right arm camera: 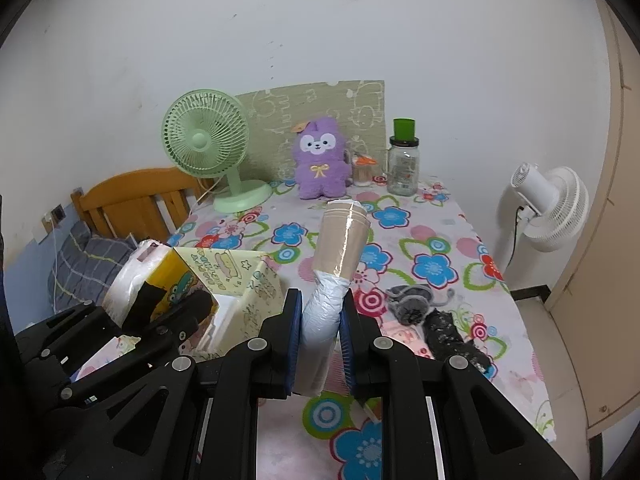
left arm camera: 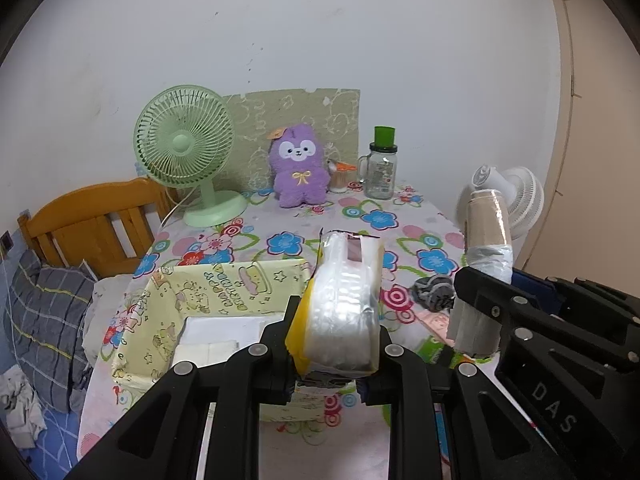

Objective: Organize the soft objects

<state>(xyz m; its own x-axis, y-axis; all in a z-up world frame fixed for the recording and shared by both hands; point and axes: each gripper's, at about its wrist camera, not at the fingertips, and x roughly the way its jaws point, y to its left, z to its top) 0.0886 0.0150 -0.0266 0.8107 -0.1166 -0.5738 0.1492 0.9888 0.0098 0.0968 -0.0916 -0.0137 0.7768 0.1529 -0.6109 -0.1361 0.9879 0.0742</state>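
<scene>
Plastic-wrapped tissue pack (left arm camera: 340,304) clamped in left gripper (left arm camera: 332,360), lower centre, above yellow storage box (left arm camera: 160,320), likely for dropping in | right gripper (right arm camera: 318,320) pinches sleeve of paper cups (right arm camera: 340,240), centre | socks (right arm camera: 412,304) on flowered tablecloth (right arm camera: 440,240), right.

Both fisheye views sit just behind their own gripper's black fingers and look forward and downward across the table with the flower-printed cloth (left arm camera: 404,220) toward the white wall. The left wrist view stands left of the other and catches the right gripper (left arm camera: 476,320) at its right edge. The right wrist view catches the left gripper (right arm camera: 160,304) at its lower left. Both share the mint-green desk fan (left arm camera: 185,140) and the purple plush rabbit (right arm camera: 319,160).
</scene>
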